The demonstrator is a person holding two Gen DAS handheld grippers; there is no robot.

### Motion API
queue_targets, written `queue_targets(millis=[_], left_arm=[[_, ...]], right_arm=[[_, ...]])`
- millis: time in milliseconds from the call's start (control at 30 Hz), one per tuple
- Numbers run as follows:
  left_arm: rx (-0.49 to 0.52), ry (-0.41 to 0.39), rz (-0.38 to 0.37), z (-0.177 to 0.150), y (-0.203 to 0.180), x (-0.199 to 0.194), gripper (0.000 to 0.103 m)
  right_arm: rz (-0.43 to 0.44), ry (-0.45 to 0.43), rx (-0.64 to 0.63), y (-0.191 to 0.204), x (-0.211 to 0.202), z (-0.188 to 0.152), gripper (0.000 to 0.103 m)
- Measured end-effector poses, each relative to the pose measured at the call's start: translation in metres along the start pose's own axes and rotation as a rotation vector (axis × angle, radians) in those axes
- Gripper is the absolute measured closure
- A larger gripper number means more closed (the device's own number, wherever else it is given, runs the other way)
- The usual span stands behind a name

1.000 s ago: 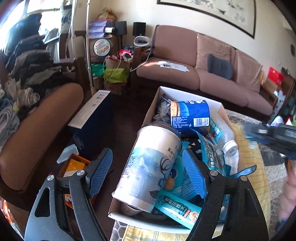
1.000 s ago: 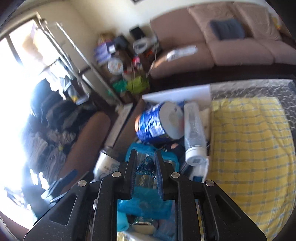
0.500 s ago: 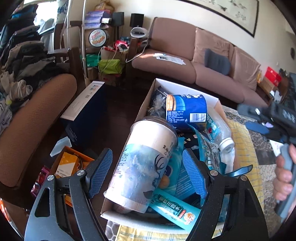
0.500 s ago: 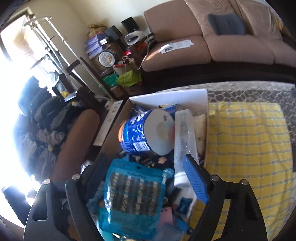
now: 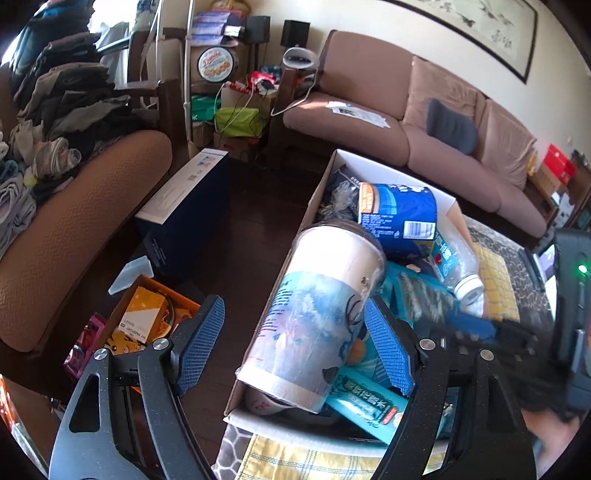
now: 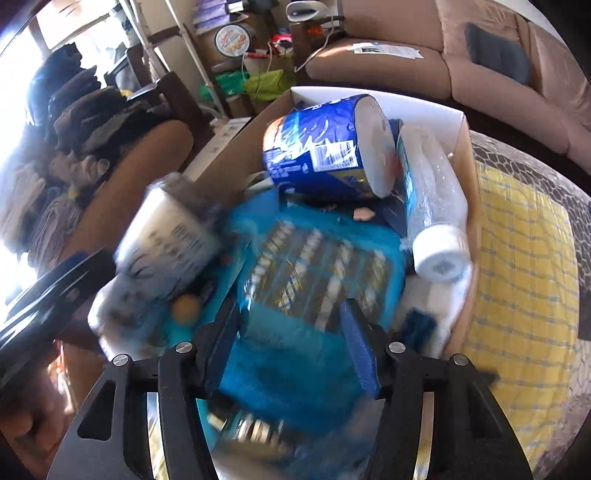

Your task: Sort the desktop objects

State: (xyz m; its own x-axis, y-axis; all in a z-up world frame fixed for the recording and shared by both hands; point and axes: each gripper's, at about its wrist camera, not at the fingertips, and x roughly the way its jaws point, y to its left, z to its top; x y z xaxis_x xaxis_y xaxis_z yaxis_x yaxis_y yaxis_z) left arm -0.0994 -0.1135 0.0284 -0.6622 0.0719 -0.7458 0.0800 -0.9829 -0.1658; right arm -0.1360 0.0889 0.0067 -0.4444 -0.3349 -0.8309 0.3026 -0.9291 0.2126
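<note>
Right wrist view: right gripper (image 6: 291,347) jaws just closing, astride blue packet (image 6: 314,280) (contact unclear); left gripper (image 5: 295,339) agape.

Living room beyond the table

A pink sofa (image 5: 424,136) runs along the far wall with a grey cushion (image 5: 450,125) and papers (image 5: 356,112) on it, under a framed picture (image 5: 469,29). At left, a brown armchair (image 5: 74,229) holds piled clothes (image 5: 62,107). A dark box (image 5: 181,206) stands on the floor beside it, near an orange tray (image 5: 147,314). A round tin (image 5: 217,66) sits on the far shelf.
</note>
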Motion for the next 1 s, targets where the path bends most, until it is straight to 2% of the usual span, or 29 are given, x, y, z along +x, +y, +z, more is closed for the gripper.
queue_targets(millis=[100,233,400,500,533,567,600,633,700,867,1000], left_arm=[[0.01,-0.012,0.002,0.0,-0.002,-0.002,0.027],[0.043,-0.029,0.011,0.002,-0.012,-0.002,0.027],[0.07,-0.022,0.015,0.005,-0.023,0.004,0.027],[0.062,-0.019,0.007,0.005,-0.024,0.004,0.027],[0.058,-0.018,0.004,0.005,-0.024,0.004,0.027],[0.057,-0.02,0.001,0.004,-0.024,0.003,0.027],[0.058,-0.02,0.002,0.003,-0.024,0.002,0.027],[0.06,-0.02,0.007,0.002,-0.024,0.002,0.027],[0.059,-0.019,0.014,0.001,-0.023,0.002,0.027],[0.041,-0.007,0.016,-0.001,-0.021,0.003,0.027],[0.052,-0.015,0.014,-0.002,-0.022,0.0,0.027]], right_arm=[[-0.082,-0.041,-0.023,-0.005,0.01,0.008,0.047],[-0.089,-0.039,0.019,-0.022,0.029,0.023,0.043],[-0.096,-0.045,0.028,-0.02,0.02,0.024,0.044],[-0.017,-0.127,0.067,-0.019,-0.015,0.013,0.05],[0.014,-0.172,0.08,-0.019,-0.031,0.009,0.058],[0.032,-0.194,0.078,-0.018,-0.041,0.007,0.071],[0.042,-0.193,0.062,-0.015,-0.05,0.004,0.078],[0.044,-0.181,0.047,-0.011,-0.052,0.004,0.091],[0.038,-0.141,0.008,-0.002,-0.049,0.005,0.093],[-0.017,-0.006,-0.028,0.009,-0.007,-0.002,0.096],[-0.023,-0.012,-0.035,0.013,0.006,-0.007,0.096]])
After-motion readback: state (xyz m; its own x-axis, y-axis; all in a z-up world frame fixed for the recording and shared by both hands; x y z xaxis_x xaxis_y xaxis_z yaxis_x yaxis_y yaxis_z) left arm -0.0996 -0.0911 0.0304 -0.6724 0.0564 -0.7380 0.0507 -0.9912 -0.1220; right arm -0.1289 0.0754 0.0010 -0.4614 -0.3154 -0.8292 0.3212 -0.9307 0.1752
